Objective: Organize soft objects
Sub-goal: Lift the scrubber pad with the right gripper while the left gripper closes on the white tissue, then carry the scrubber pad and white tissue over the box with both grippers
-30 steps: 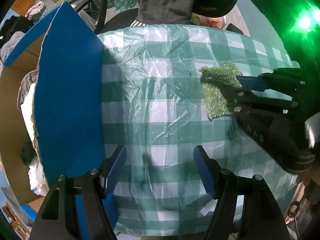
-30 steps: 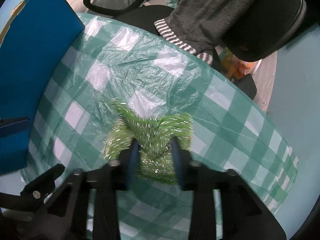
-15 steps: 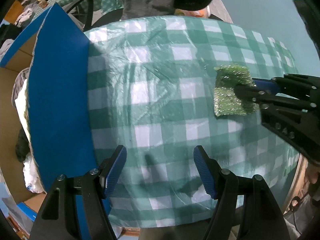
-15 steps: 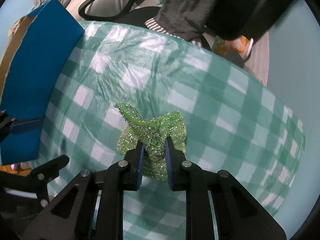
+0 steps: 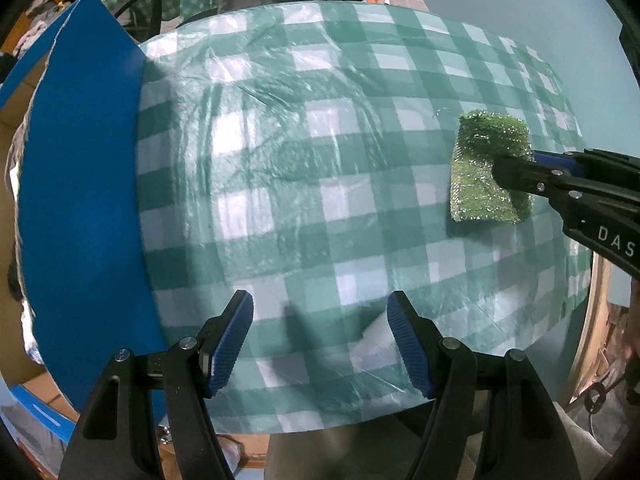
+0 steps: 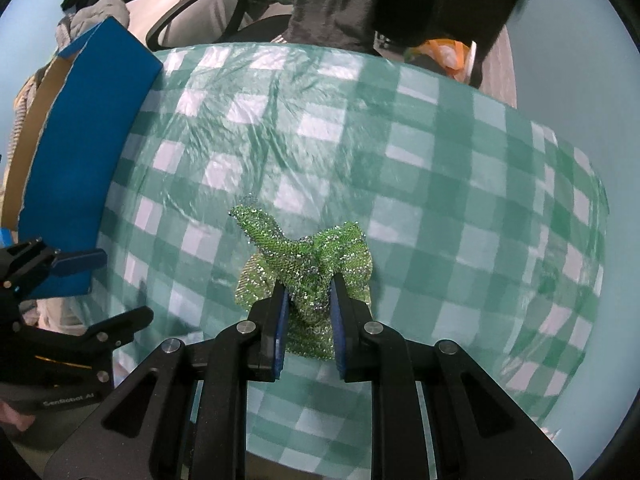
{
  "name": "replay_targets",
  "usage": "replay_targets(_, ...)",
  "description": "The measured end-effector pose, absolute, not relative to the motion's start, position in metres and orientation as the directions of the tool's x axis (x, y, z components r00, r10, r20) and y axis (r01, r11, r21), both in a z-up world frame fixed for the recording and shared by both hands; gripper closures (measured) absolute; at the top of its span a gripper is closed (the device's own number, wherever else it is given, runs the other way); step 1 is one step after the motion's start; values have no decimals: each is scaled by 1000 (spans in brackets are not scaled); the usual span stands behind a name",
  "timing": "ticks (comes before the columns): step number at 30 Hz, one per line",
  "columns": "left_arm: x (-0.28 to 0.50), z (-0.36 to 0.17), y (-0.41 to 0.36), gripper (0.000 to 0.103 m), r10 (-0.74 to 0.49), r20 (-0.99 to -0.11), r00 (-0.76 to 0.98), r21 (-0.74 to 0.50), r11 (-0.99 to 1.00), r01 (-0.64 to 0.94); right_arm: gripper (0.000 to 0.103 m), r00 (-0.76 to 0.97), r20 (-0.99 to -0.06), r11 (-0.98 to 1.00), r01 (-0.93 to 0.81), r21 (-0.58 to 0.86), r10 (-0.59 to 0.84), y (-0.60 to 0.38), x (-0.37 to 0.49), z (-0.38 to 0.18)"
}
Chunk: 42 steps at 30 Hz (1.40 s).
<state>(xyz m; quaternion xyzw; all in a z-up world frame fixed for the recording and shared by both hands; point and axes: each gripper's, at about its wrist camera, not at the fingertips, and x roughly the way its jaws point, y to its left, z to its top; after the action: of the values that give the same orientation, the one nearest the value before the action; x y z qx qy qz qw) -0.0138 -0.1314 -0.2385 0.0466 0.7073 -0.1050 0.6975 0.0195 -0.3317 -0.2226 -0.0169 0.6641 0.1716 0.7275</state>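
glittery green cloth [image 6: 308, 264] crumpled, right tool [image 6: 307, 304] pinching

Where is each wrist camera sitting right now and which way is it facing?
Left wrist: sits behind the open left gripper, above the near table edge, looking across the checkered tablecloth; its two blue-padded fingers show, and the right gripper enters from the right.
Right wrist: sits behind the right gripper, facing the far table edge; its fingers pinch the green sparkly cloth, and the left gripper shows at lower left.
Shared: the cloth, the tablecloth and the blue box flap on the left.
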Motion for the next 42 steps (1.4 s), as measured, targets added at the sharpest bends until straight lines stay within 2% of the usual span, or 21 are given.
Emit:
replay_targets(18,-63,-264,-145,32,-108,-993,-56,-119,956,268,86,22,-971,951,-206,230,239,-358,-24,-232)
replay_targets(26,-61,-277,-156,32,-118,-992,-45,-125,954,272,86,15,-970,952,-196,235,243,-362,-33,-233)
replay_targets(32,-56,-294,-170,50,-106,-994,-41,-113,945,307,86,14,-969,952,-194,238,246,-362,-33,-233)
replay_targets(37,-47,-297,-179,77,-122,-991,-48,-131,941,311,86,20,-969,948,-212,236,245,-360,-32,-230)
replay_targets(42,-45,-284,-187,84,-110,-993,-35,-116,935,334,86,22,-968,946,-223,238,249,-359,-30,-227)
